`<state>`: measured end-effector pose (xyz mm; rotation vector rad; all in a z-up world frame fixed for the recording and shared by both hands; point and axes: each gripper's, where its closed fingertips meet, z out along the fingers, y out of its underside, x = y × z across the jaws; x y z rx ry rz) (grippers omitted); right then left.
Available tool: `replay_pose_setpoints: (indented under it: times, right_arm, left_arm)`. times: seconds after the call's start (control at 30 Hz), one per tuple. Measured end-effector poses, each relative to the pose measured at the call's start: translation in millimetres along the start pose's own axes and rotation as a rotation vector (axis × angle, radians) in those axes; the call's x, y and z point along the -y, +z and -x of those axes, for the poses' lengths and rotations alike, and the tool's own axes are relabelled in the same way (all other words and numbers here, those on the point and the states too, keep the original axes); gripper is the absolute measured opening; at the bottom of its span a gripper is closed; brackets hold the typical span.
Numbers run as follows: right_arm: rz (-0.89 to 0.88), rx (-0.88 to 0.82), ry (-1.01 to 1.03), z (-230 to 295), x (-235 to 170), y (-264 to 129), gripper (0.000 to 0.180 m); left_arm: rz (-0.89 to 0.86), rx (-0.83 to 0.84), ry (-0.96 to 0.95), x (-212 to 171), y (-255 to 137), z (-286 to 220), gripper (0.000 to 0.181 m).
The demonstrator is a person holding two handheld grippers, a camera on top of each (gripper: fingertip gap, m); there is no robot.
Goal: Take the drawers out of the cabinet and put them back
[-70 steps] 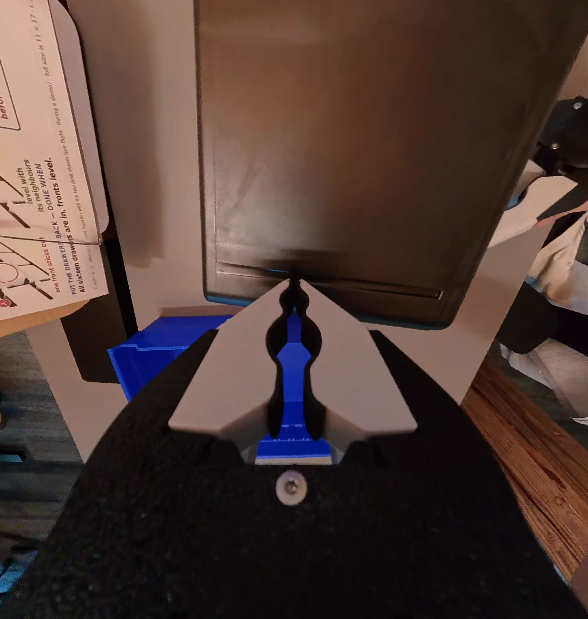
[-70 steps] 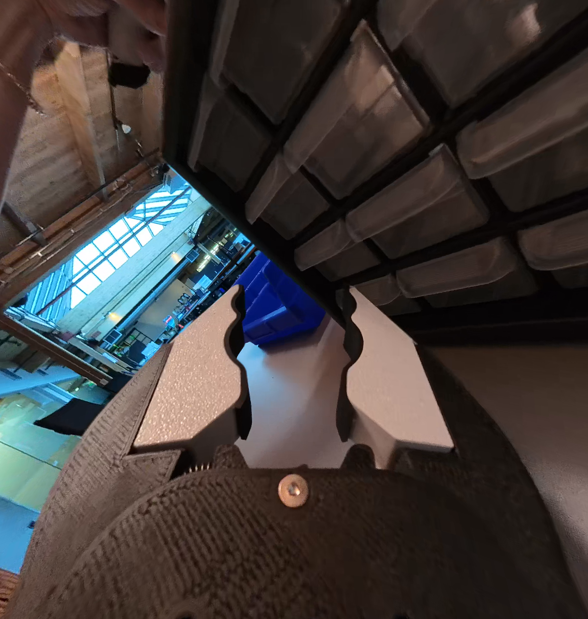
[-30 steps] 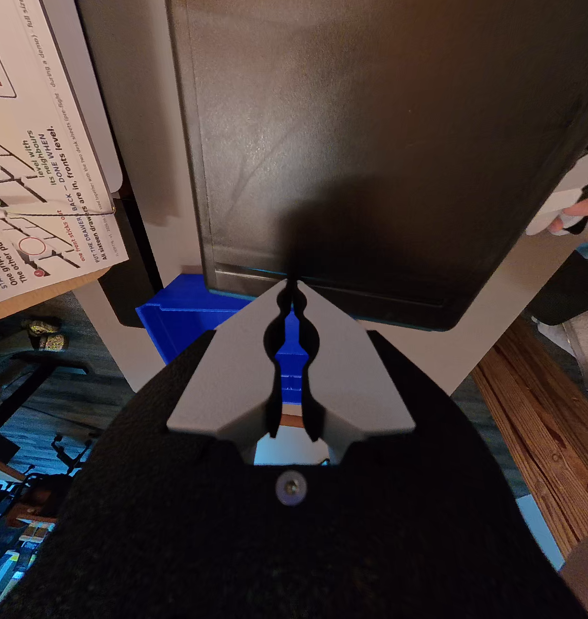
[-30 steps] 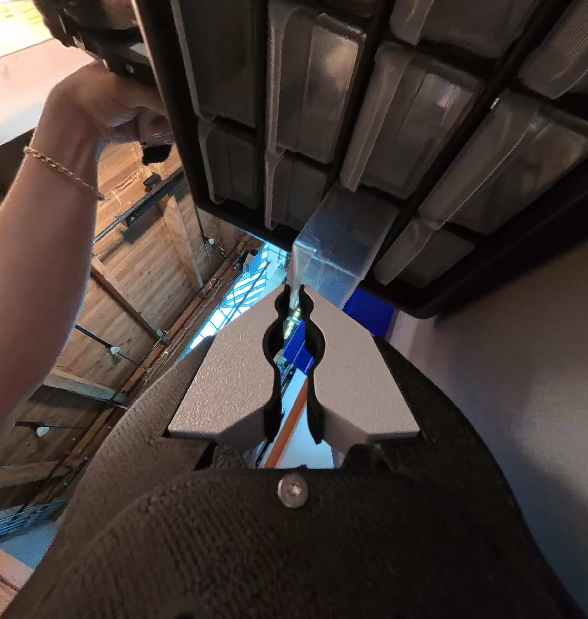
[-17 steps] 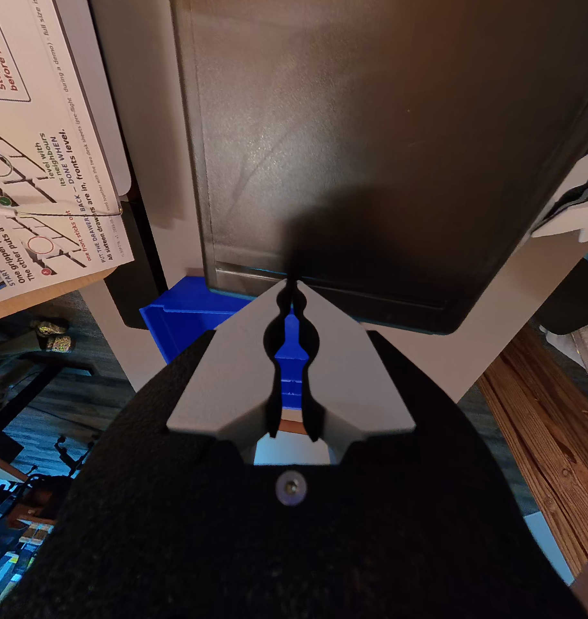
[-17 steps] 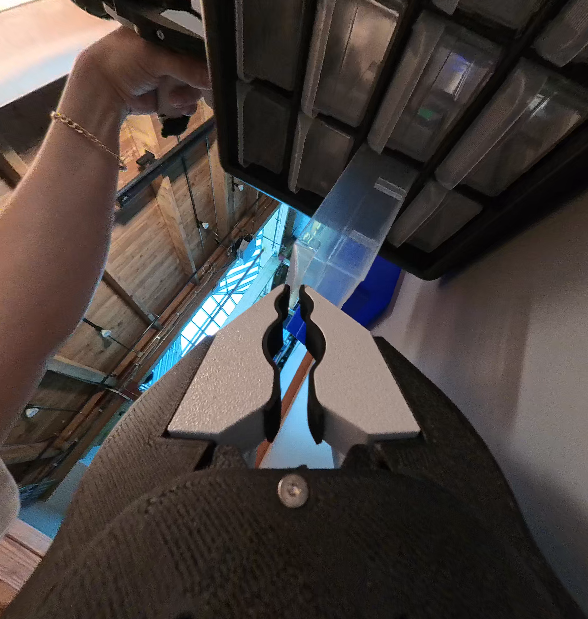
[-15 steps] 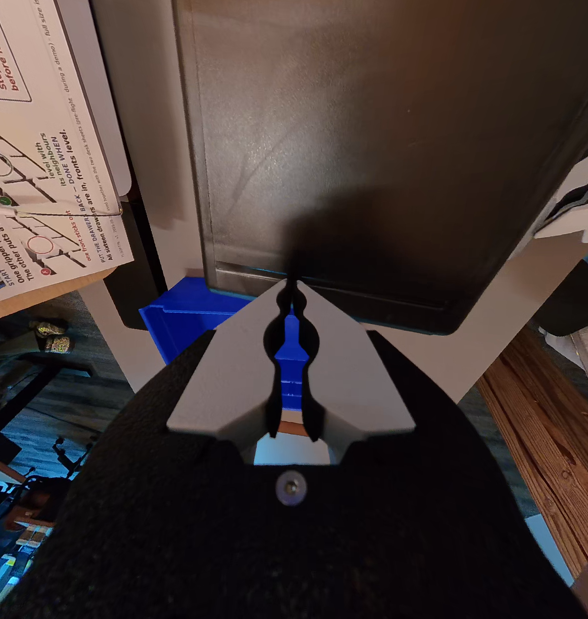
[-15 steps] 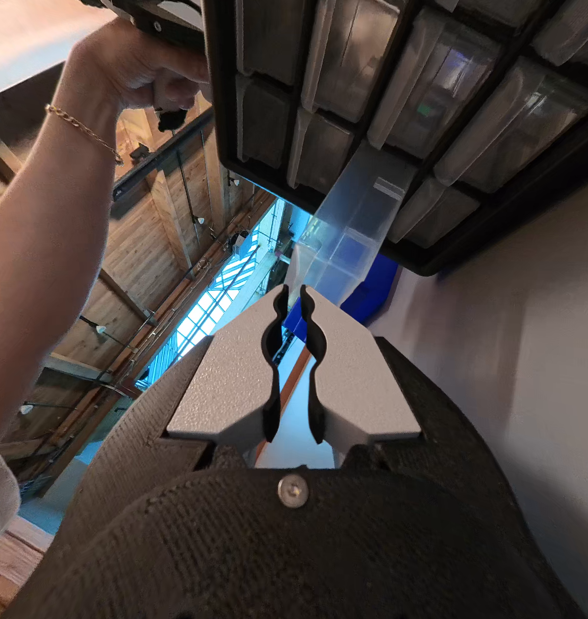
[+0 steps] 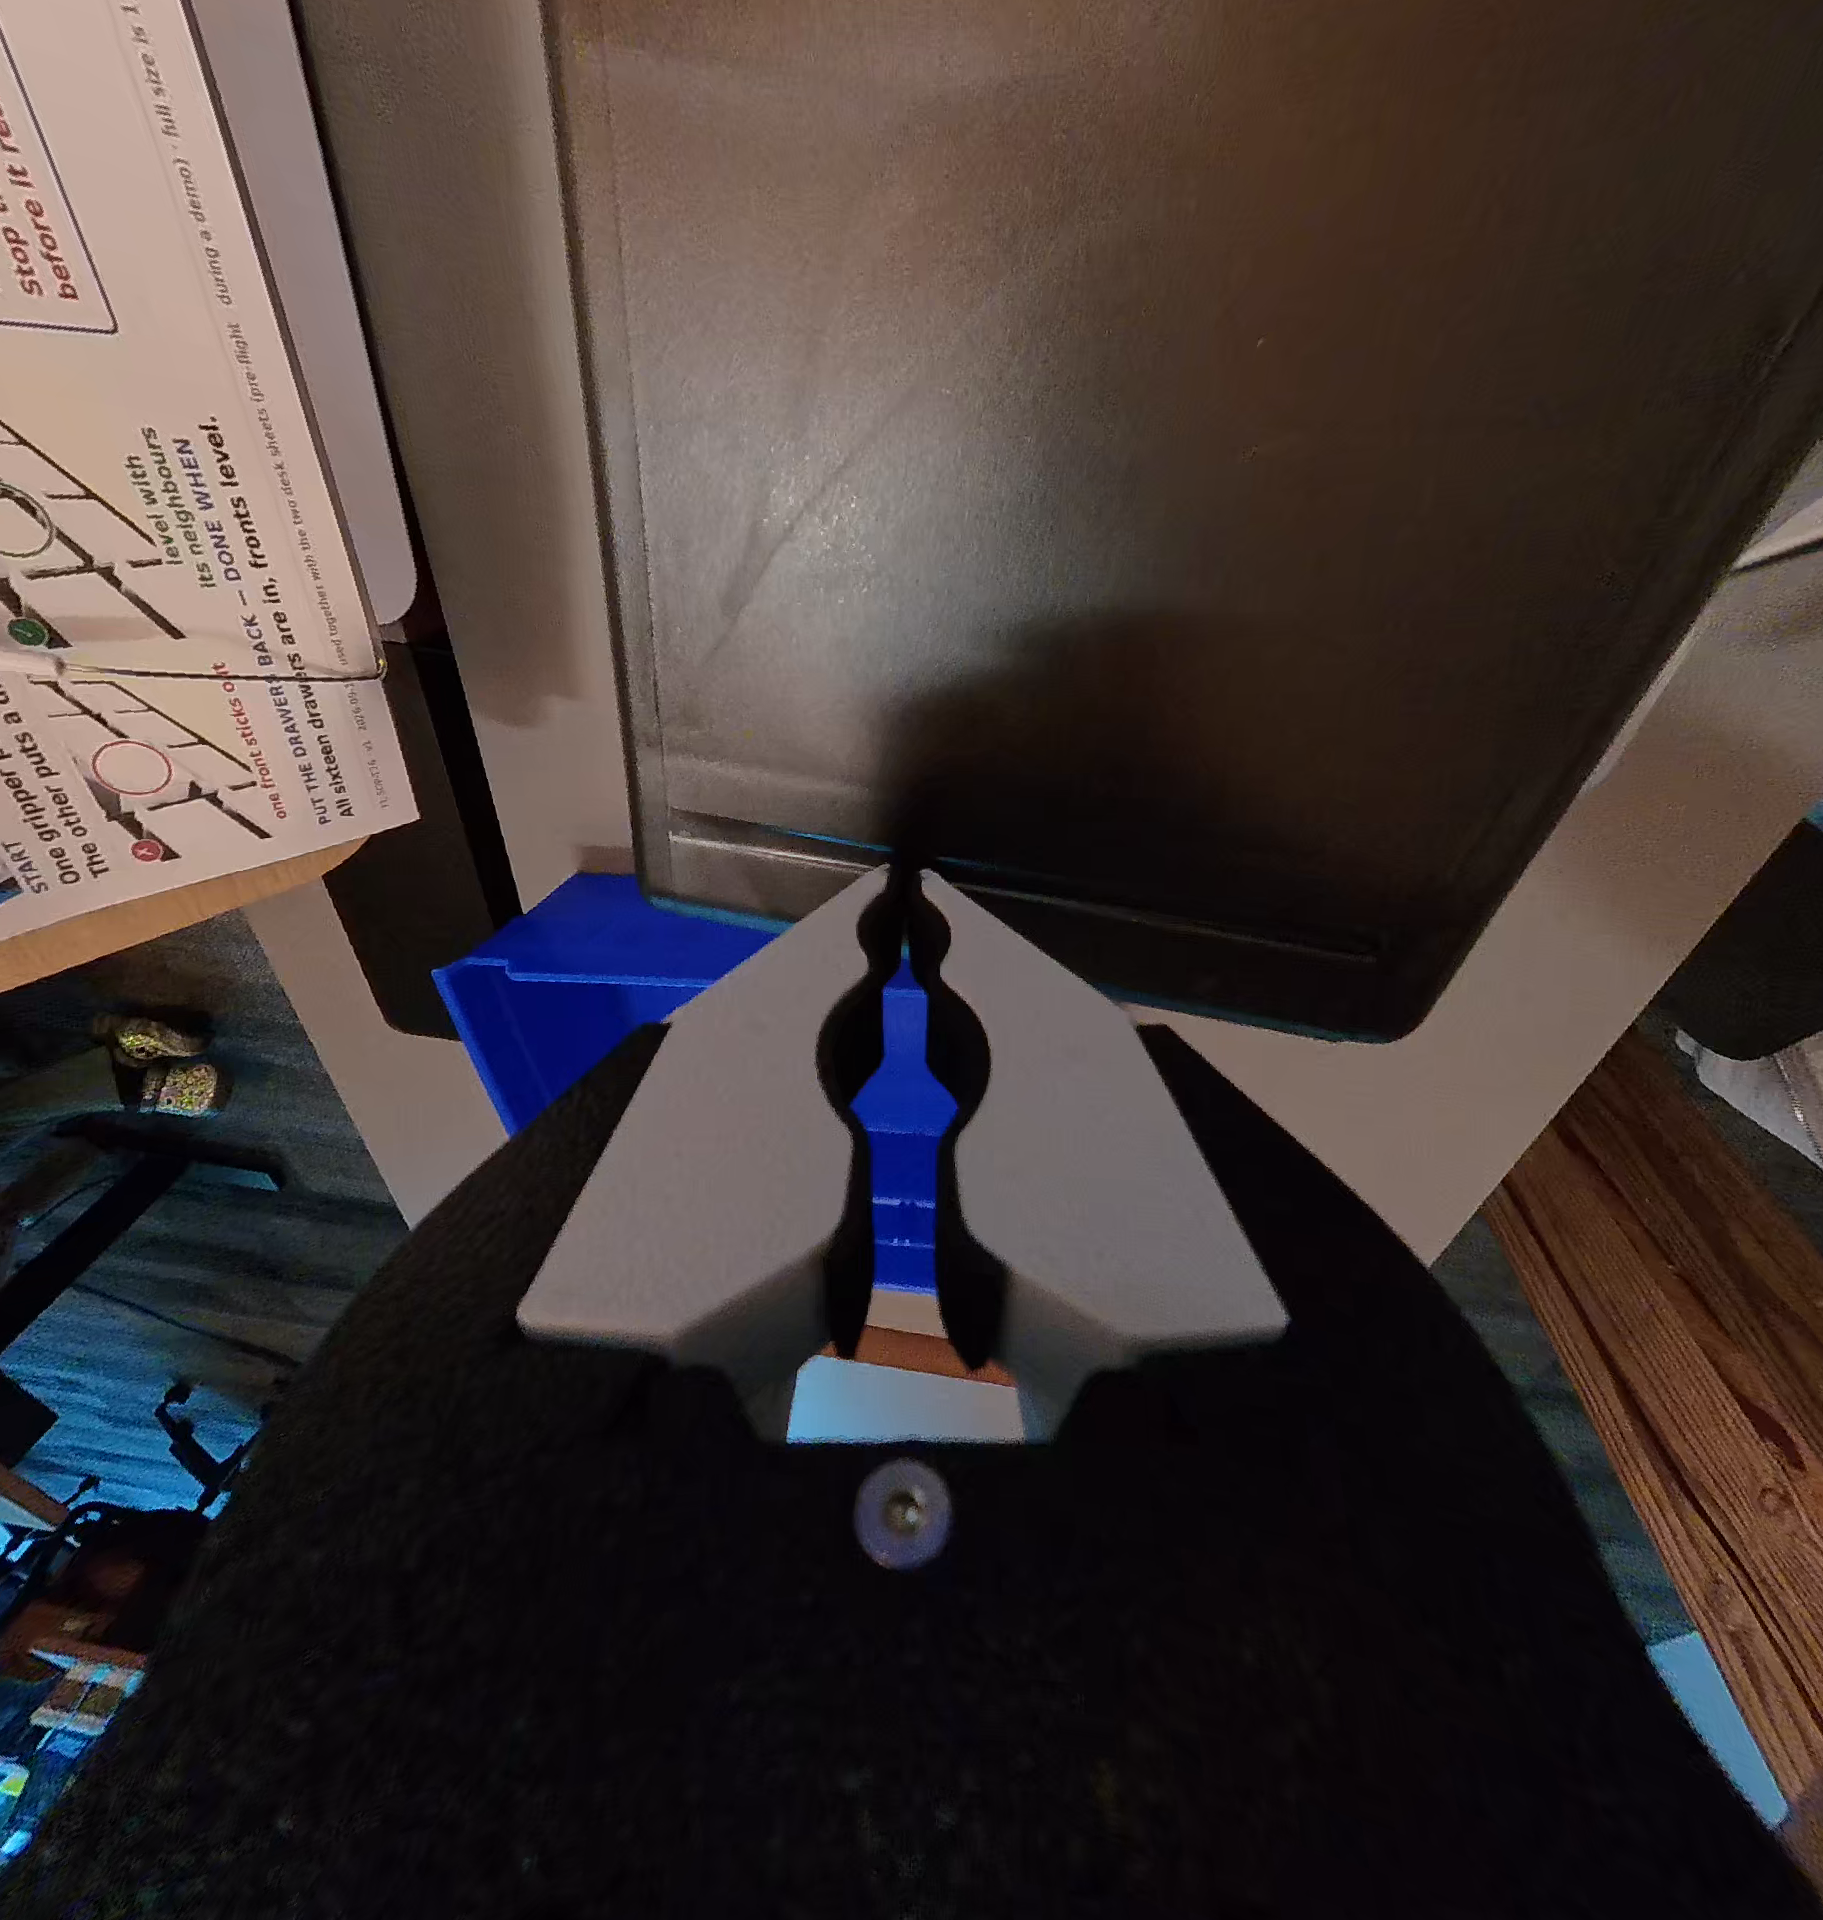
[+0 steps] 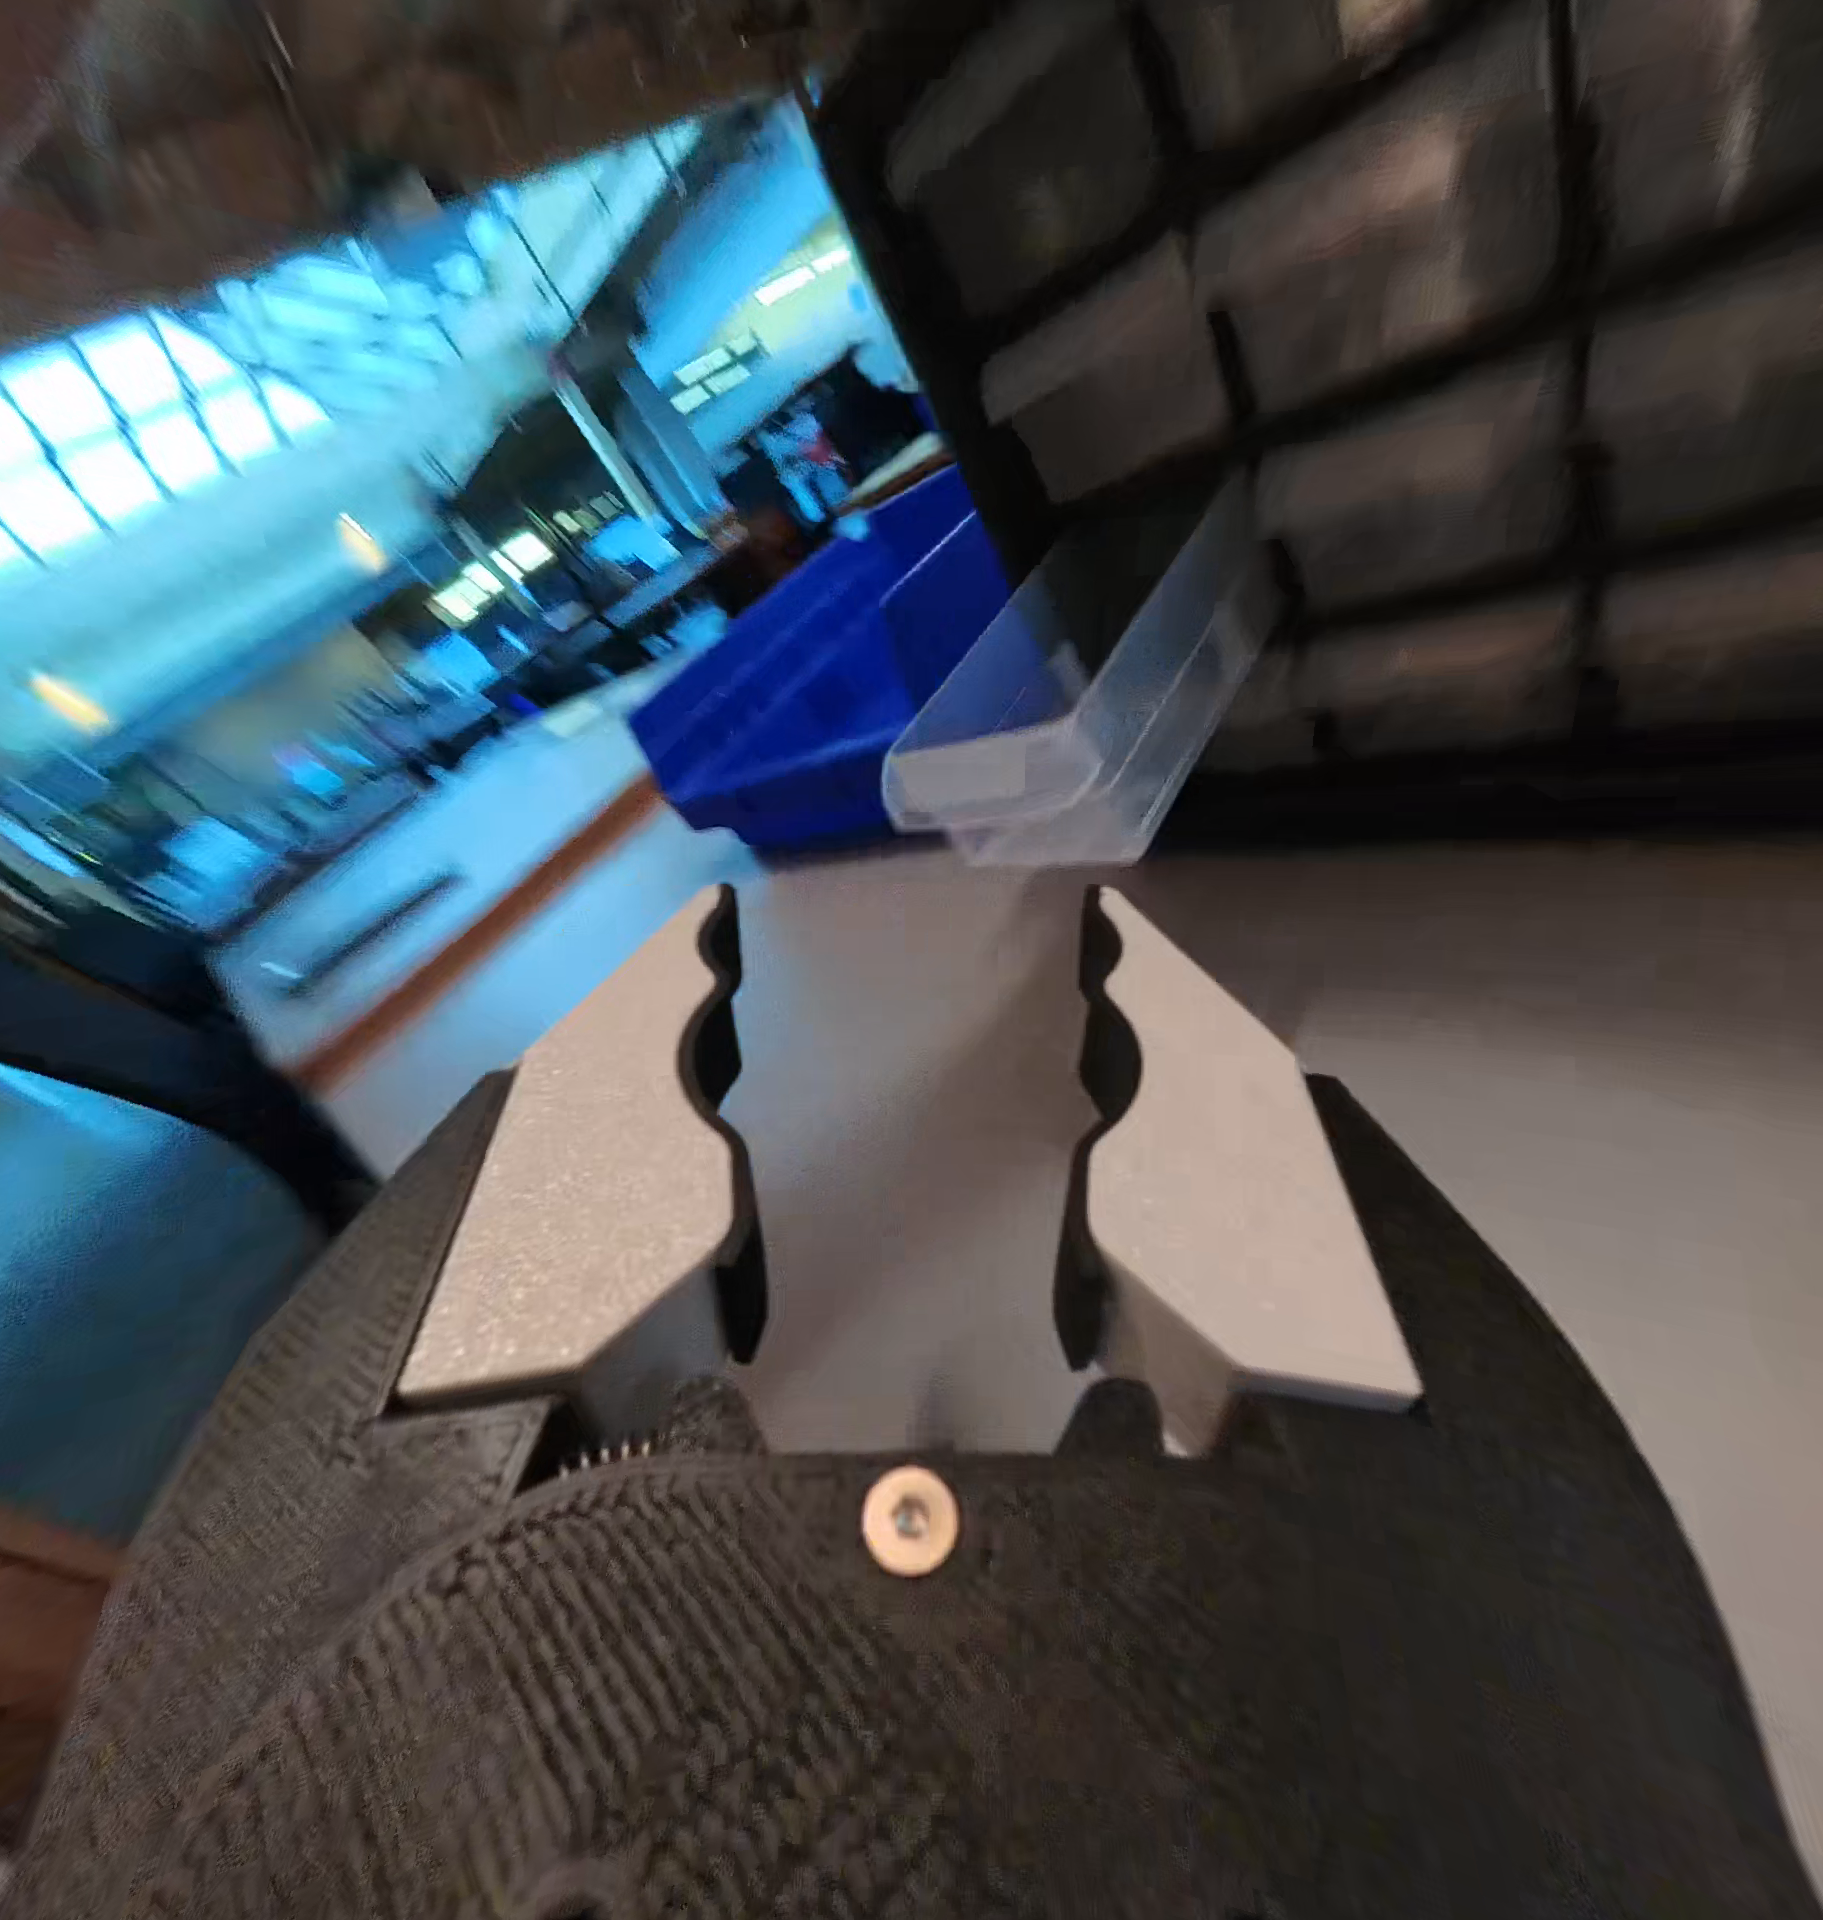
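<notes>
Support surface: pale grey tabletop (image 10: 1458, 1091), filling lower centre and right of the right wrist frame, with a wood-coloured edge strip running toward the left. Standing on it: black cabinet (image 10: 1406, 364), upper right of that frame; blue bin (image 10: 782, 717) just left of the cabinet, centre frame. Left wrist view: same tabletop (image 9: 1509, 1091) at centre right, the blue bin (image 9: 595, 997) left of centre, the cabinet's (image 9: 1146, 468) dark panel filling the upper centre.

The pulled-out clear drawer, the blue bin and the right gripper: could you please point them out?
clear drawer (image 10: 1052, 748), right wrist view, front lip.
blue bin (image 10: 782, 675), right wrist view, side wall.
right gripper (image 10: 909, 906), right wrist view, between open fingertips.
</notes>
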<state>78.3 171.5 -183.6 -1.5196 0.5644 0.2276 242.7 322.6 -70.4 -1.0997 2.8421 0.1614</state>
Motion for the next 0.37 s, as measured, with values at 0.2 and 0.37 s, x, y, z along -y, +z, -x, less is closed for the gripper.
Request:
replay_pose_setpoints:
  times: [0.2,0.37]
  right_arm:
    - [0.126,0.123,-0.703,24,41,-1,0.062]
    - [0.483,0.176,-1.162,-1,29,21,0.079]
  left_arm:
    - [-0.018,0.011,-0.003,0,0,0,0.000]
    - [-0.039,0.017,-0.010,0,0,0,0.000]
